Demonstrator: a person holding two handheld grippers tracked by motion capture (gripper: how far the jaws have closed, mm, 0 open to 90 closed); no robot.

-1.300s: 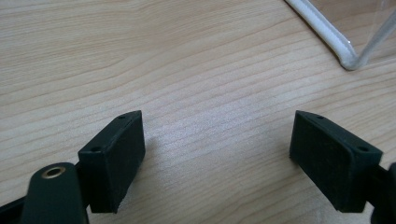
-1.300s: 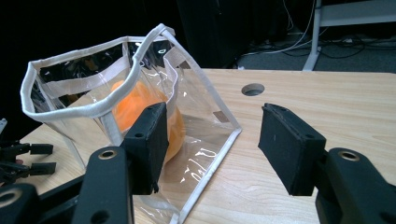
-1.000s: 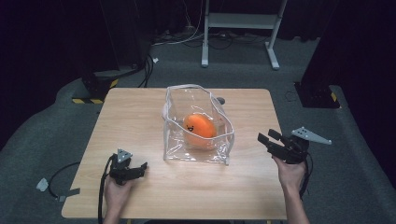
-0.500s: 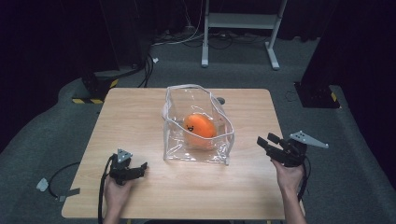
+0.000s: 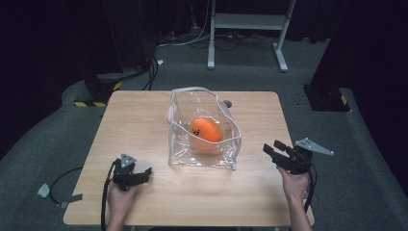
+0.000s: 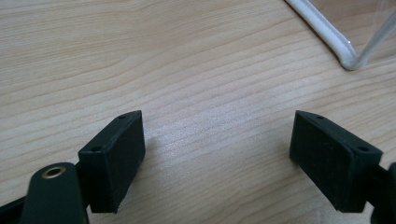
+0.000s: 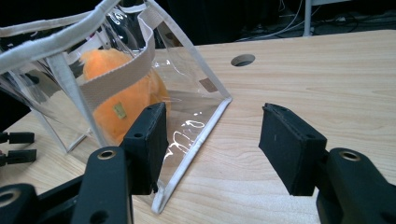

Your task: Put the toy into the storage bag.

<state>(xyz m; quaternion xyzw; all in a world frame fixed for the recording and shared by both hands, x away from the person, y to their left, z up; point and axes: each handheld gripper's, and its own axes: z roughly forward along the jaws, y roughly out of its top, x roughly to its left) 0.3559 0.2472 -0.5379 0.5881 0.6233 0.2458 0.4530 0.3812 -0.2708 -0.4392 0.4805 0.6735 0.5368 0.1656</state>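
Right gripper view puts the right claw [image 7: 212,149] low over the pale wood-grain tabletop [image 7: 327,79], its two black padded jaws standing moderately apart with nothing between them, aimed at the near bottom corner of a clear soft-plastic pouch with white fabric piping [image 7: 196,121]. Inside the pouch, just ahead and to the left of that claw, sits a round orange plush toy [image 7: 116,88], fuzzy-napped and bearing a small sewn tag; the high view shows a little printed face on it [image 5: 206,131]. A beige woven strap crosses the pouch wall in front of the toy, and the glossy film catches highlights and creases where it sags. The pouch's mouth gapes upward in the high view [image 5: 202,127], rim held open by its stiff white edging. The left claw [image 5: 139,174] rests on the tabletop well short of the pouch, jaws wide and empty; its own view shows only a bottom corner of the piping [image 6: 327,37] beyond its right jaw. By the look of it the work is at the approach stage: neither claw has contact. The next move likely calls for the right claw to close on the piped edge or strap, a thin, slippery target needing a square, firm pinch, while the left steadies the floppy pouch.
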